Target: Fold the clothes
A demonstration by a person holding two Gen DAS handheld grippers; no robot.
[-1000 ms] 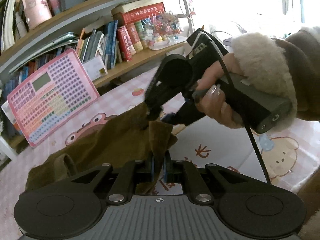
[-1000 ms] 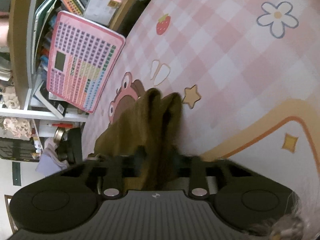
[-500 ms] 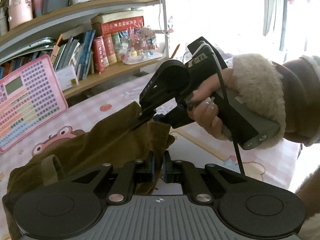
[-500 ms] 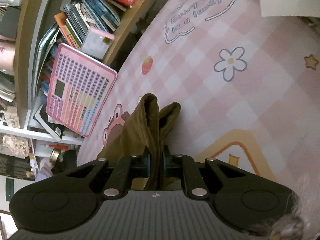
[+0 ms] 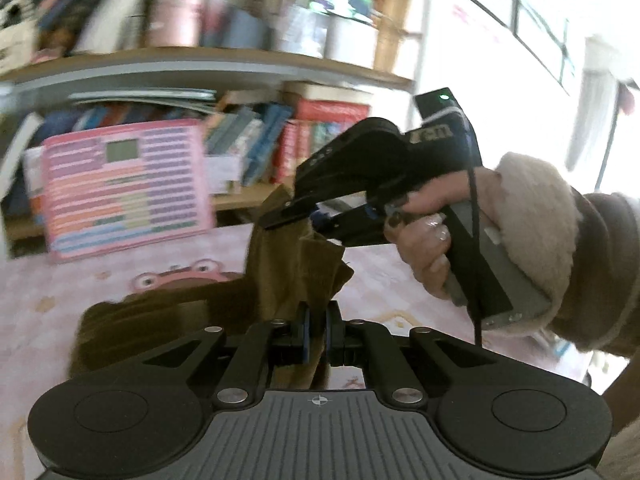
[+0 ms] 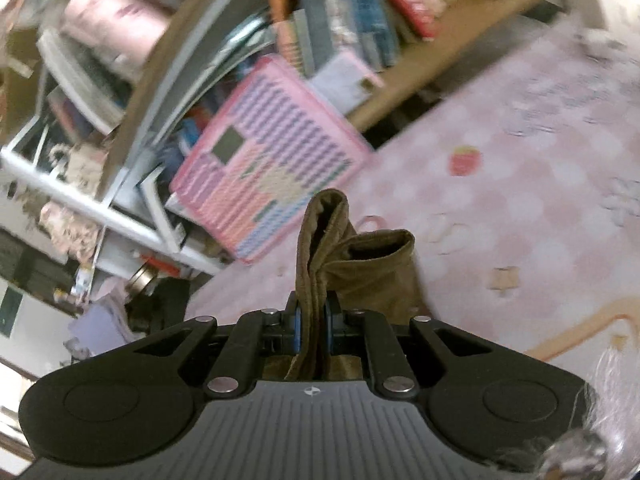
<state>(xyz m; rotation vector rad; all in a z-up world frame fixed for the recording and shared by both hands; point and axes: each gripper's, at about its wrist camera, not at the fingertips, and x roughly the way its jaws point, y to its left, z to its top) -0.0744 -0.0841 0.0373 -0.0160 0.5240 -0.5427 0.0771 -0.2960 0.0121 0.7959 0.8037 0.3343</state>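
An olive-brown garment (image 5: pixel 292 264) is lifted off the pink checked table (image 5: pixel 120 280). My left gripper (image 5: pixel 316 330) is shut on one edge of it at the bottom centre of the left wrist view. My right gripper (image 5: pixel 296 216) shows there too, held by a hand in a fleece cuff (image 5: pixel 536 236), and pinches a higher corner of the cloth. In the right wrist view, my right gripper (image 6: pixel 311 324) is shut on a bunched fold of the garment (image 6: pixel 344 256), which stands up ahead of the fingers. The rest of the cloth trails on the table at lower left.
A bookshelf (image 5: pixel 240 68) full of books runs behind the table. A pink keyboard toy (image 5: pixel 128 188) leans against it; the same pink keyboard toy (image 6: pixel 264 160) shows in the right wrist view. The pink table (image 6: pixel 520 220) has cartoon prints. A bright window (image 5: pixel 520 40) is at right.
Both grippers have risen with the garment, pulling it off the table. Both views have swung up toward the bookshelf and are blurred by motion.
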